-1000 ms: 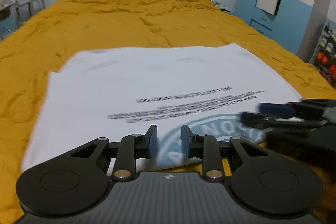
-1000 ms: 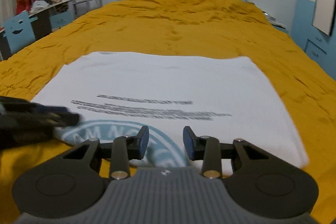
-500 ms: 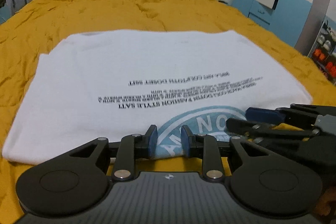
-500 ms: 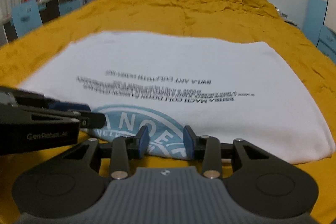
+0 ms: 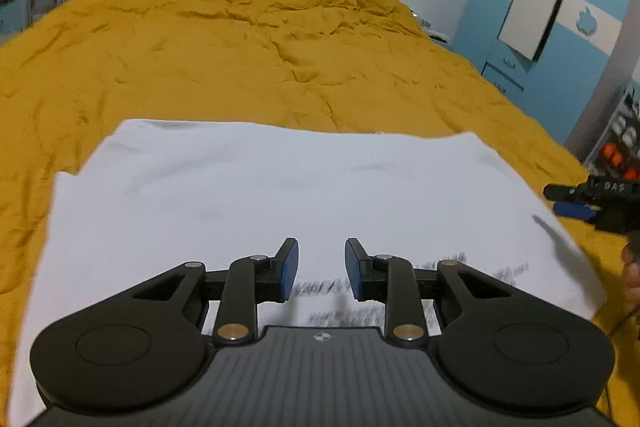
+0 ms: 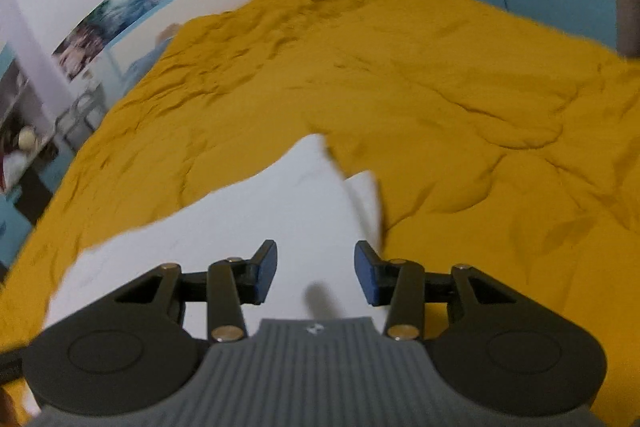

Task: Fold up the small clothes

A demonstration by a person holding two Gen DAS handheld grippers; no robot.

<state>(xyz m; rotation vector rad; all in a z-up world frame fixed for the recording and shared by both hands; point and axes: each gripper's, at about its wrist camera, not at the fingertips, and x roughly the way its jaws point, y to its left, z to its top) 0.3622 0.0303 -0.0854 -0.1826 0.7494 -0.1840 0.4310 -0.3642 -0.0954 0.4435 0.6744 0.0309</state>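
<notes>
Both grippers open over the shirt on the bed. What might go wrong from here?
Both views are motion-blurred, so a grab may miss the white shirt's edge. The orange bedspread is wrinkled and soft; the right gripper, near the shirt's right edge, may pinch bedspread along with cloth. The left gripper sits mid-panel, so closing there would bunch the fabric.

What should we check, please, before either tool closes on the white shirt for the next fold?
1. Left tool open, nothing in it: ok.
2. Right tool open, nothing in it: ok.
3. White shirt lying flat on the yellow bedspread: ok.
4. Right tool lined up with the shirt's right edge: ok.
5. Tools apart, not crossing: ok.
6. Fold lying even: cannot tell, the views are blurred.
</notes>
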